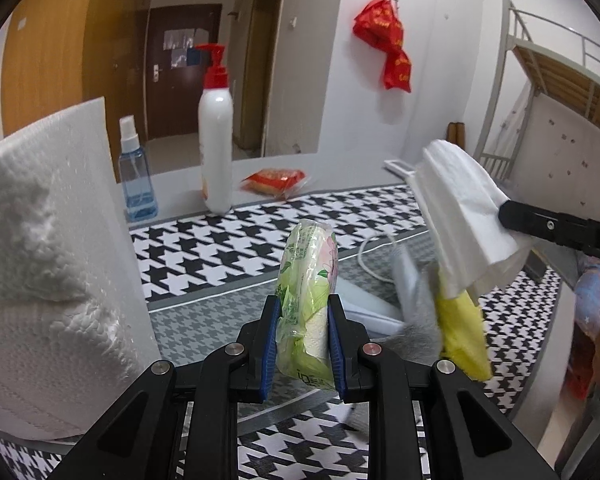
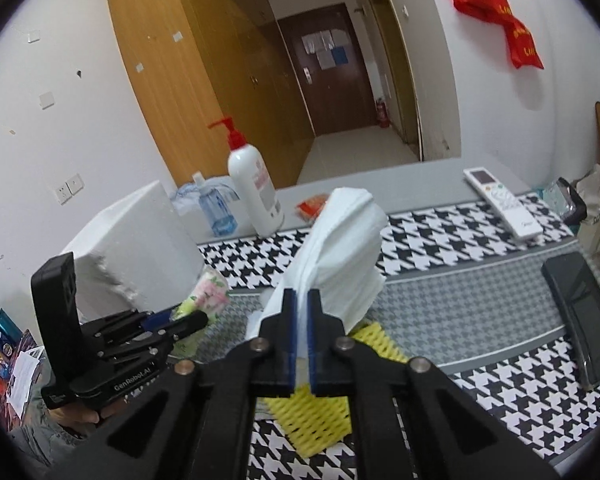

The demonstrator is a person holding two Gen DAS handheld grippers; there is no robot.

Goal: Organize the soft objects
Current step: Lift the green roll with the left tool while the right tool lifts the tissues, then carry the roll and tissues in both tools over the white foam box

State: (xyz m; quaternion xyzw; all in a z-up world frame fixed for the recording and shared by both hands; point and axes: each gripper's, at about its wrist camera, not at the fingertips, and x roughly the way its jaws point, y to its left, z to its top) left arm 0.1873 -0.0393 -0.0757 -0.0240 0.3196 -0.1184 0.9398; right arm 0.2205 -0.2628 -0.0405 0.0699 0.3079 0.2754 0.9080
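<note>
My left gripper (image 1: pixel 303 312) is shut on a green floral tissue pack (image 1: pixel 308 280), held upright above the houndstooth tablecloth (image 1: pixel 228 248). It also shows in the right wrist view (image 2: pixel 176 322), with the pack (image 2: pixel 206 292) next to a big paper towel roll (image 2: pixel 140 248). My right gripper (image 2: pixel 302 300) is shut on a folded white cloth (image 2: pixel 340 252) and lifts it over a yellow foam net (image 2: pixel 320 416). In the left wrist view the white cloth (image 1: pixel 460 216) hangs above a yellow cloth (image 1: pixel 462 328) and a grey furry piece (image 1: pixel 416 320).
The paper towel roll (image 1: pixel 48 264) stands at the left. A blue spray bottle (image 1: pixel 136 172) and a white pump bottle (image 1: pixel 216 152) stand at the table's back. A red snack packet (image 1: pixel 274 182), a white remote (image 2: pixel 504 204) and a black phone (image 2: pixel 584 316) lie on the table.
</note>
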